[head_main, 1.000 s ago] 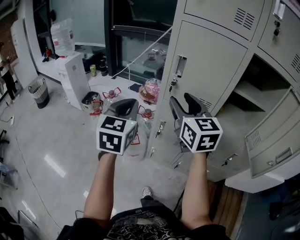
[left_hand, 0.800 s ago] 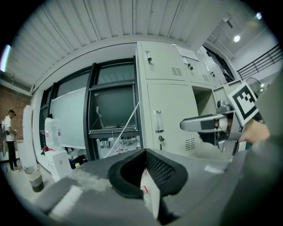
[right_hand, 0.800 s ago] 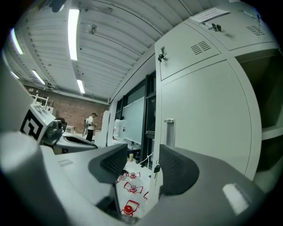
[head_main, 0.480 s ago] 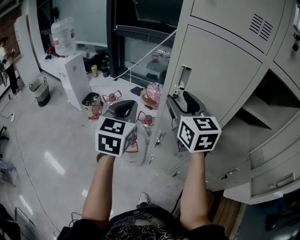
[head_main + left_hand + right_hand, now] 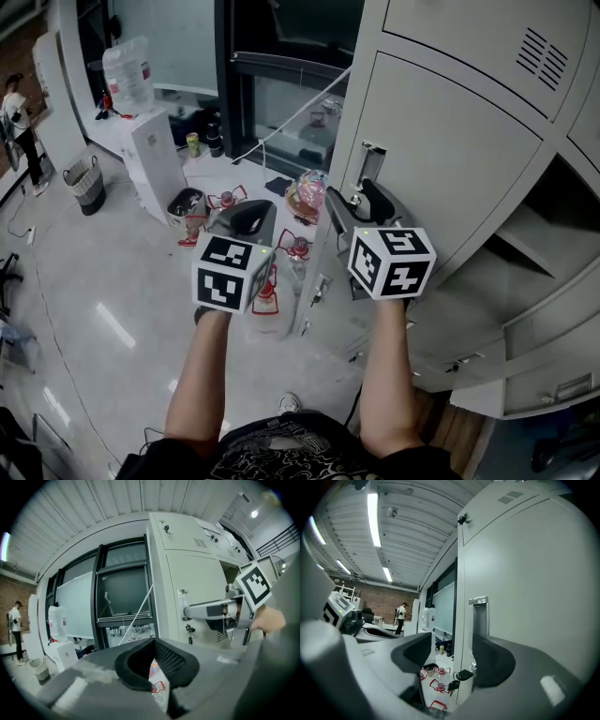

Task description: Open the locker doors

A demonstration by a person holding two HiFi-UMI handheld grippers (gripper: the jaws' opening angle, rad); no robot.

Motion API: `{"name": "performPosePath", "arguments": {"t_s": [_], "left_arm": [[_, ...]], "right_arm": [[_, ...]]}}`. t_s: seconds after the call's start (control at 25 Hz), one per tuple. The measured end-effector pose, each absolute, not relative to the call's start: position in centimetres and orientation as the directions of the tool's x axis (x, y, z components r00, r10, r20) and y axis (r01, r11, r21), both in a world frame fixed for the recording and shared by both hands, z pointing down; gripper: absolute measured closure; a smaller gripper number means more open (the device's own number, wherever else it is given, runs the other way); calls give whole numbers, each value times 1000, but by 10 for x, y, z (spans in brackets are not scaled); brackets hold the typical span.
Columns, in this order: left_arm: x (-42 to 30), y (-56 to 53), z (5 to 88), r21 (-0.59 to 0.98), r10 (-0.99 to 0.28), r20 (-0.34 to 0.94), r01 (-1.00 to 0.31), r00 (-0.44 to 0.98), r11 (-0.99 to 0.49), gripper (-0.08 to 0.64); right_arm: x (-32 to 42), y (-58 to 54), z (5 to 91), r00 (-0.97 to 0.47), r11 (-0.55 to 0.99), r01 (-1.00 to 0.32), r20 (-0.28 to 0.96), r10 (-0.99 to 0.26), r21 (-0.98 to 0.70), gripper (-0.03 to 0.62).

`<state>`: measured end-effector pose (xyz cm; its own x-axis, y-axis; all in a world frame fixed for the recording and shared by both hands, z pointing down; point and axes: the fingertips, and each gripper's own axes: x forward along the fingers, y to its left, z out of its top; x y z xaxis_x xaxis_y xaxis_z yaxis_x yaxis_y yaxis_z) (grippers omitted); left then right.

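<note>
1. Grey lockers [image 5: 469, 56] rise ahead and to the right of your right gripper [image 5: 356, 204], while a glossy floor [image 5: 103, 300] spreads out below your left gripper [image 5: 246, 217].
2. Your right gripper's jaws stand well apart and have just been opening. Neither pad presses on anything.
3. You have the closed locker door [image 5: 441, 159] directly in front of the right gripper. Its left edge shows in the gap between the jaws, and the right jaw lies along the door's face.
4. Look just above your right jaw for the door's recessed handle [image 5: 480, 620]. A dark key [image 5: 461, 673] sticks out of the lock low in the gap between the jaws.
5. Your left gripper's jaws are together at the tips, with nothing held. It sits left of the right gripper, off the lockers, pointing towards the dark windows [image 5: 124, 595].
6. Beyond and below your left gripper, bottles with red handles [image 5: 225, 199] stand on the floor. A white water dispenser [image 5: 155, 159] stands further off to its left.
7. Off to the right of your right gripper, an open compartment [image 5: 553, 216] shows among the lockers.
</note>
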<state>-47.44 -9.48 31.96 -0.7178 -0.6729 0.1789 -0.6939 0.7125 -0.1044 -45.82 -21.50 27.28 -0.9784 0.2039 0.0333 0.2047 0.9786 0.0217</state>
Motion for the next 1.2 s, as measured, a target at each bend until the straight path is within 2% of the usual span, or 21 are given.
{"name": "performPosePath", "arguments": {"t_s": [0.64,1.2], "left_arm": [[-484,-94,319,-113,-656,184,-679,-732,726,560],[-464,-86,320,-117,-669,186,-693,-719,712,560]], "right_arm": [[-481,-214,274,-980,980,198,32,198,8,314],[-457,-195,272,-972,972,233,28,233,-16,314]]}}
